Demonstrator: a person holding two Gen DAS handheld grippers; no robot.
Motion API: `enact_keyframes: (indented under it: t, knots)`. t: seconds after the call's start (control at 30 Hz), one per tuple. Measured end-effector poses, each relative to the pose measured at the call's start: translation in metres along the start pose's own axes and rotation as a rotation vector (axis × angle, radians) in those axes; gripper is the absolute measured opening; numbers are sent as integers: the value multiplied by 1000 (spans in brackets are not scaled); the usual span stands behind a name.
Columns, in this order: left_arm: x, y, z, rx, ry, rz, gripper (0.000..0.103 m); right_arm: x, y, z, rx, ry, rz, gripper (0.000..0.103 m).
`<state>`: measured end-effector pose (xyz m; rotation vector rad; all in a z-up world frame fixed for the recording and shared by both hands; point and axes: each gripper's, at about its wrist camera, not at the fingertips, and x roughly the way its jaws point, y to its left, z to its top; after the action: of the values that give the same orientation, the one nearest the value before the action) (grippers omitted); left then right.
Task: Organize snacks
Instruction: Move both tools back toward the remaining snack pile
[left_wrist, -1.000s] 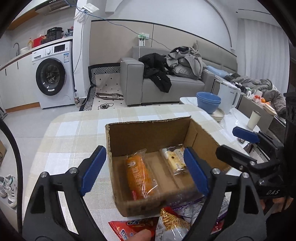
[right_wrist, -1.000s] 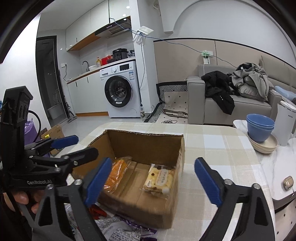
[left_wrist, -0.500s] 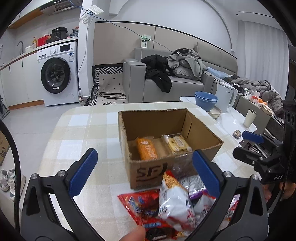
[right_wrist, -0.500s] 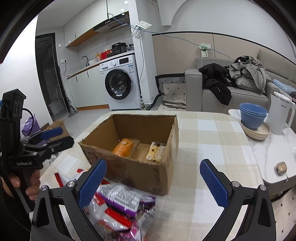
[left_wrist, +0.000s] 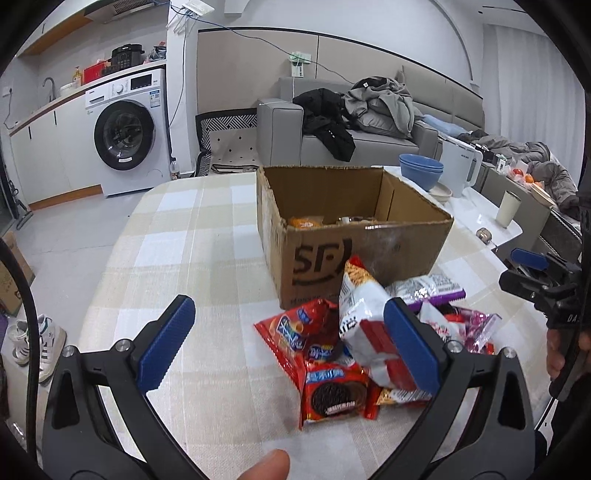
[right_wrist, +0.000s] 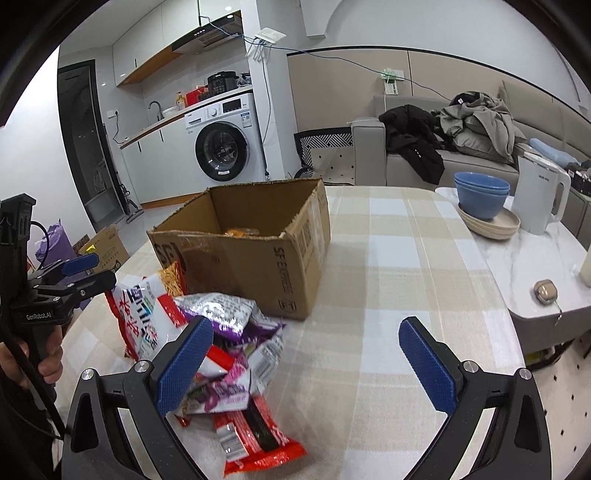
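Here, my left gripper (left_wrist: 288, 345) and right gripper (right_wrist: 304, 362) both gape empty | snack pile (left_wrist: 364, 339) at 6 o'clock of the cardboard box (left_wrist: 369, 254), seemingly two packets inside | I'd pinch one top packet.

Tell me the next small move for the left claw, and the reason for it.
Probably lower the left claw onto the Oreo pack and close. The claw is open and empty above the pile, that pack lies flat at the pile's near edge, and the box behind it holds only a couple of snacks. The right claw is open and empty too, beside the pile.
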<state>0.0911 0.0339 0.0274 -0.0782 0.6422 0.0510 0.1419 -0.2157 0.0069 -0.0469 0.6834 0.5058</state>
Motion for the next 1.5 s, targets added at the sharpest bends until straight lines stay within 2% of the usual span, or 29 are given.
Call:
enact_keyframes:
  t: [0.23,0.67,0.93,1.03,1.3,1.37,1.5]
  knots:
    - [-3,2,-13,-17,20,-11,102,-7,-2,-11,-16,25,-3,103]
    - [-23,6,-10,45,38,-28,102,-1,5,-30,-90,111,37,103]
    - [-2,1,-21,79,134,-38,102,16,16,-41,-128,173,59,103]
    - [8,1,-27,83,173,-62,102,21,19,-43,-138,190,65,103]
    - [29,-2,-38,84,226,-81,102,28,20,-50,-153,213,62,103]
    - [33,-3,-41,80,239,-105,102,29,20,-51,-155,220,63,102]
    - [43,-8,-46,69,249,-100,102,34,20,-52,-155,227,60,102]
